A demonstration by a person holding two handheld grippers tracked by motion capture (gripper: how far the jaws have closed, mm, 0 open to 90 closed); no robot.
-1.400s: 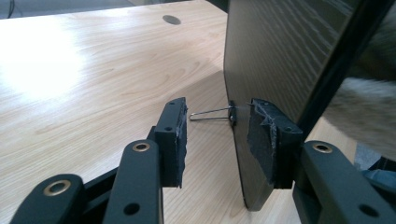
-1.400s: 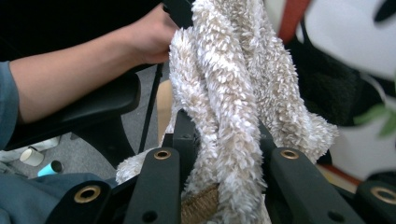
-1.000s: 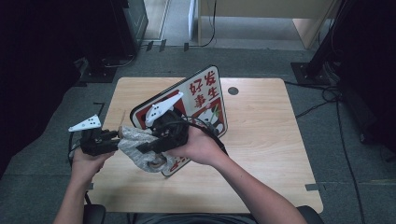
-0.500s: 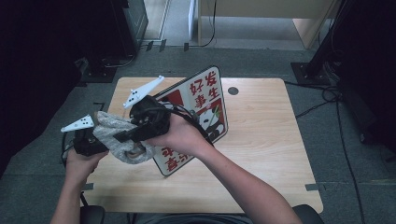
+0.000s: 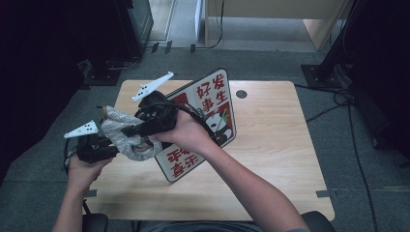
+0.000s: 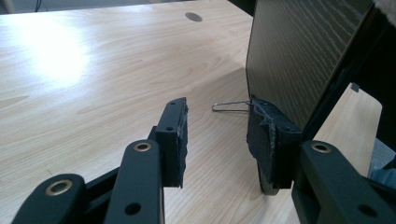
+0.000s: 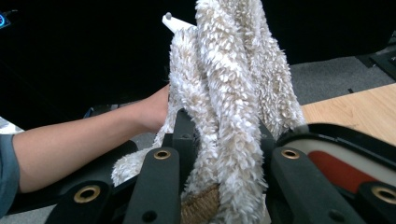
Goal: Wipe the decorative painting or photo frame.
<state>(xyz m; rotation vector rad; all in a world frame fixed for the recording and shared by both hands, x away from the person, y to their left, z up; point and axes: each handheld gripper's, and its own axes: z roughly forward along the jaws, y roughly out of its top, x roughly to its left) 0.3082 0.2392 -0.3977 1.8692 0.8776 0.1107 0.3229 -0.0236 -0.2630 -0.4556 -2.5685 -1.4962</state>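
At the left centre of the high view, we see the right gripper (image 5: 145, 126) clenched on a shaggy beige cloth (image 5: 118, 130); the right gripper view shows both jaws pressed into its pile, with folds standing up between them. The cloth hangs in the air just left of the sign board (image 5: 208, 111), which stands tilted in the middle of the table (image 5: 280, 159), its red characters and panda facing up and to the right of the frame.

The left gripper (image 6: 217, 140) is released. In its own view the pads stand apart with bare tabletop between them, the right-hand pad close to the board's dark back, beside a thin wire prop (image 6: 229, 106); we cannot tell whether it touches.

We judge the step to be bringing the cloth up to wipe the board. The next move calls for carrying the cloth across onto the printed face and pressing lightly, so that the propped board does not tip, with the left gripper ready to steady its back.

We count one cloth, one board, one wire prop, two grippers, one table and one round hole (image 5: 241, 94) in its top
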